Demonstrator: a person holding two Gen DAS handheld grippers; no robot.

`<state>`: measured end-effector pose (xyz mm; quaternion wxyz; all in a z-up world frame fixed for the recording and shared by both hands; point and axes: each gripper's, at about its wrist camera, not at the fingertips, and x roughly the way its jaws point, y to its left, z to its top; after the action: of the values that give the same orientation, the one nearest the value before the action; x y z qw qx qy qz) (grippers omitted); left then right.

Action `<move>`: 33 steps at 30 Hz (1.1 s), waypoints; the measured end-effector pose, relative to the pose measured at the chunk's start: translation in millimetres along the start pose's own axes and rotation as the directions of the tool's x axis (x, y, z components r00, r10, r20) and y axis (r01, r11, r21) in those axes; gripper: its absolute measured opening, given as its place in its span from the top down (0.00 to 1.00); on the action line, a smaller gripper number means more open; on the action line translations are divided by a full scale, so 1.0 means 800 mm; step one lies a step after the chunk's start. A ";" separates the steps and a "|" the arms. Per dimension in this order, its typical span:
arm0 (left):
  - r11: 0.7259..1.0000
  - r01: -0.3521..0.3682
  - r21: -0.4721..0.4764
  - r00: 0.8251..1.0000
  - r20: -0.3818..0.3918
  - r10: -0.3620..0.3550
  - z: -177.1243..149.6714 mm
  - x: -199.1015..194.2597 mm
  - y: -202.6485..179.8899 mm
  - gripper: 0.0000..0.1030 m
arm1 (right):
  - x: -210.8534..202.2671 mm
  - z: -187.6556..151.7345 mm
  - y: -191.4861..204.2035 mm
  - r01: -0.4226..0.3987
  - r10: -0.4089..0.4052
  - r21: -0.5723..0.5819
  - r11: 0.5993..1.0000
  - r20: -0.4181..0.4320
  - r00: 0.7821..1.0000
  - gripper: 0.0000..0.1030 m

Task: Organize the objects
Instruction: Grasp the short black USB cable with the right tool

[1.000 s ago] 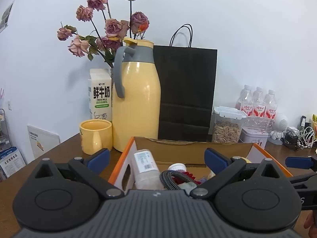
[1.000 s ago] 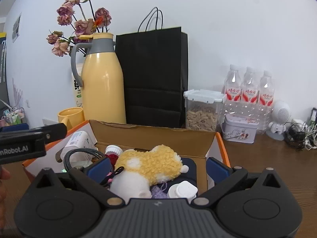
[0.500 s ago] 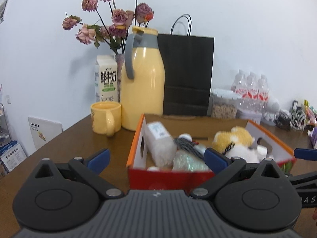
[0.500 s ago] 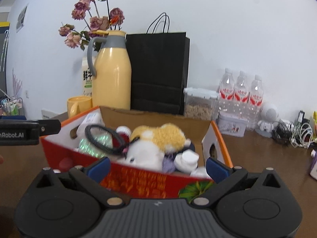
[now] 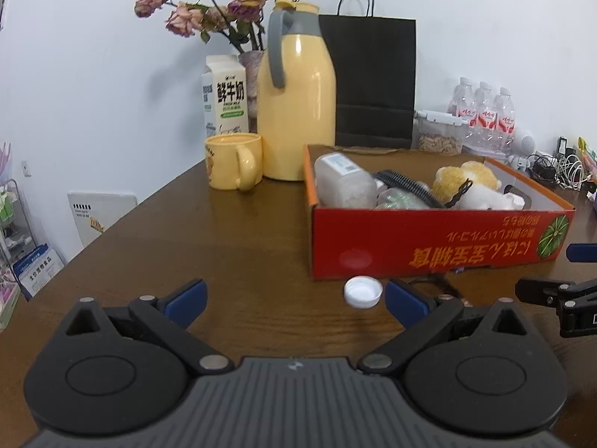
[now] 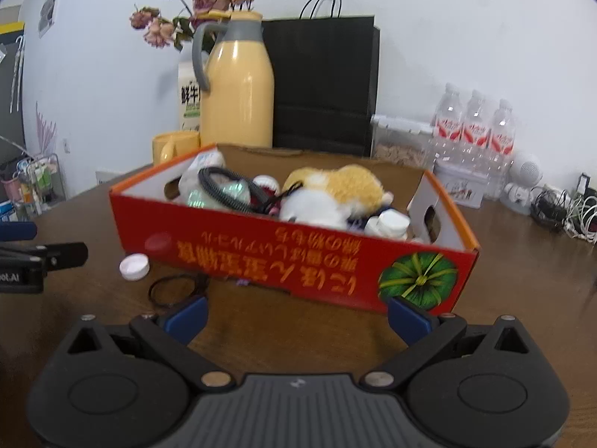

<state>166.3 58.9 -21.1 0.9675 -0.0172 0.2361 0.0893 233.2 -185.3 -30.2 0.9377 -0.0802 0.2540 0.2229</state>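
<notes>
the left gripper (image 5: 294, 298) hangs low over the brown table (image 5: 231, 246) with its blue-tipped fingers spread wide and nothing between them. the right gripper (image 6: 296, 315) is likewise spread and empty. in front of both sits the red cardboard box (image 5: 440, 239), filled with a yellow-and-white plush toy (image 6: 335, 190), a clear plastic bottle (image 5: 343, 181), a black coiled cable (image 5: 406, 183) and small white containers (image 6: 388, 224). a white bottle cap (image 5: 362, 292) lies on the table just in front of the box, with a black hair tie (image 6: 171, 291) near it. behind stand a yellow thermos (image 5: 296, 112) and yellow mug (image 5: 233, 160).
</notes>
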 end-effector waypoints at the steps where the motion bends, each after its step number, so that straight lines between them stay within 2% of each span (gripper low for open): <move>1: 1.000 -0.001 -0.006 1.000 -0.006 0.001 -0.001 0.001 0.002 0.00 | 0.002 -0.001 0.002 -0.004 0.004 -0.003 1.000 -0.010 1.000 0.01; 9: 0.998 0.012 -0.065 0.999 -0.041 -0.014 -0.002 0.010 0.015 0.00 | 0.023 -0.001 0.032 -0.082 0.082 0.003 0.997 -0.073 0.994 0.27; 14: 0.996 0.003 -0.095 0.999 -0.042 -0.007 -0.001 0.011 0.020 0.00 | 0.043 0.012 0.051 -0.116 0.120 0.052 0.992 -0.078 0.990 0.56; 17: 0.995 0.006 -0.100 0.999 -0.049 -0.011 -0.001 0.012 0.021 0.00 | 0.062 0.020 0.061 -0.105 0.111 0.064 0.992 -0.101 0.989 0.67; 21: 0.994 0.012 -0.104 0.998 -0.058 -0.018 -0.001 0.014 0.022 0.00 | 0.068 0.021 0.072 -0.094 0.098 0.039 0.995 -0.102 0.990 0.71; 23: 0.994 0.012 -0.105 0.998 -0.062 -0.018 -0.001 0.015 0.022 0.00 | 0.067 0.020 0.076 -0.100 0.101 0.016 0.995 -0.099 0.990 0.88; 27: 0.994 0.011 -0.108 0.998 -0.067 -0.018 -0.001 0.018 0.022 0.00 | 0.065 0.020 0.076 -0.114 0.115 0.024 0.993 -0.091 0.989 0.88; 33: 0.996 0.009 -0.094 0.997 -0.077 -0.016 -0.001 0.021 0.017 0.00 | 0.047 0.018 0.067 -0.124 0.125 0.029 0.992 -0.032 0.992 0.88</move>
<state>178.2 75.2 -29.9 0.9562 -0.0673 0.2690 0.0936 244.1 -119.9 -38.9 0.9185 -0.0555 0.2774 0.2763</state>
